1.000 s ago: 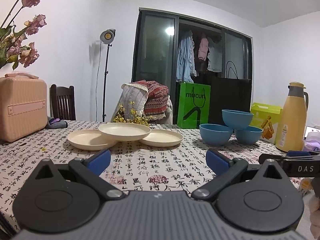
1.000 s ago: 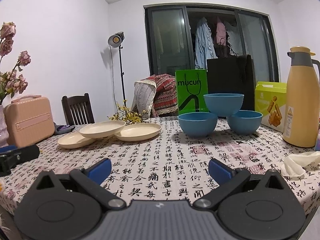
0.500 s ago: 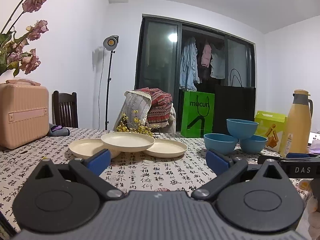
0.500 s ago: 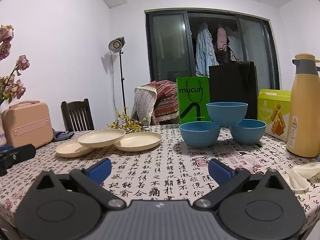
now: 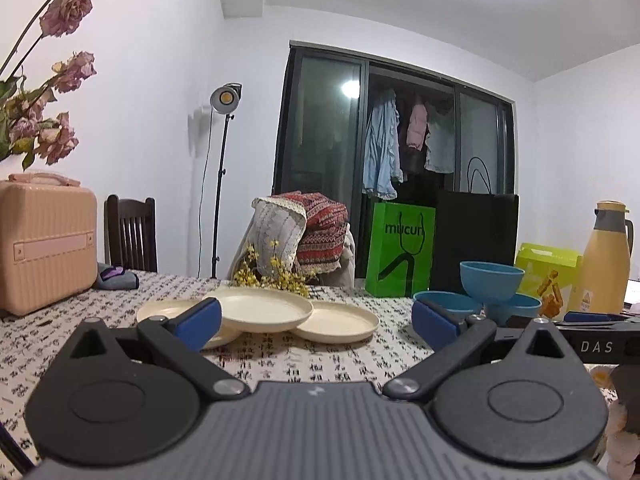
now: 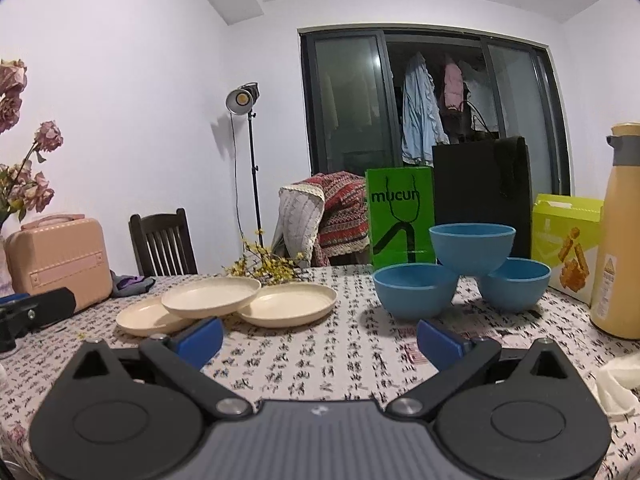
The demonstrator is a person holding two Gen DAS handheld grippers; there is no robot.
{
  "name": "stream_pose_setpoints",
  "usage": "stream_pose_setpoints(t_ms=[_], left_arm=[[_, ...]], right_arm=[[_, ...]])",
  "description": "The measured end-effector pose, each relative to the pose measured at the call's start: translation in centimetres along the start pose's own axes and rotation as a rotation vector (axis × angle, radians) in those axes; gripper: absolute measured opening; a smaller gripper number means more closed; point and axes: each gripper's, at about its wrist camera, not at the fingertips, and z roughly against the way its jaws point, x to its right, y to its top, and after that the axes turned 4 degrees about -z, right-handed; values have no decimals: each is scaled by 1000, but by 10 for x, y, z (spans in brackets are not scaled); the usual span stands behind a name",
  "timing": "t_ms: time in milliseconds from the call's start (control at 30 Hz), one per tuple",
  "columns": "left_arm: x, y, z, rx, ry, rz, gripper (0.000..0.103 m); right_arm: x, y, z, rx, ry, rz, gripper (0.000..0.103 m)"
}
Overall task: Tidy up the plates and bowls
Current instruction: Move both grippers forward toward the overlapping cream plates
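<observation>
1. We held the left gripper (image 5: 316, 322) and right gripper (image 6: 318, 338) above the near edge of the surface (image 6: 320, 356), fingers spread wide, gripping nothing.
2. Three plates (image 6: 210, 302) overlapped left of centre; three bowls (image 6: 472, 248), one propped on two, sat toward the right edge.

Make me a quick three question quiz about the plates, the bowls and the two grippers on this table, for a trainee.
1. True or false: the top blue bowl rests on the two lower bowls.
2. How many cream plates are on the tablecloth?
3. Is the right gripper (a) shut on a plate, (b) open and empty, or (c) shut on a bowl?

Key: 1 true; 2 three; 3 b. The left gripper is open too.
</observation>
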Motion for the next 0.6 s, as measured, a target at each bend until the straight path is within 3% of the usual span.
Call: stream_pose_setpoints(t_ms=[267,600], left_arm=[[-8,13,-16,-14,-15,14,103],[-24,22,-50,-62,-76,13,103]], right_arm=[[-5,11,-19,-9,22,-22,103],[-14,20,-51,-52,-25,-72,103]])
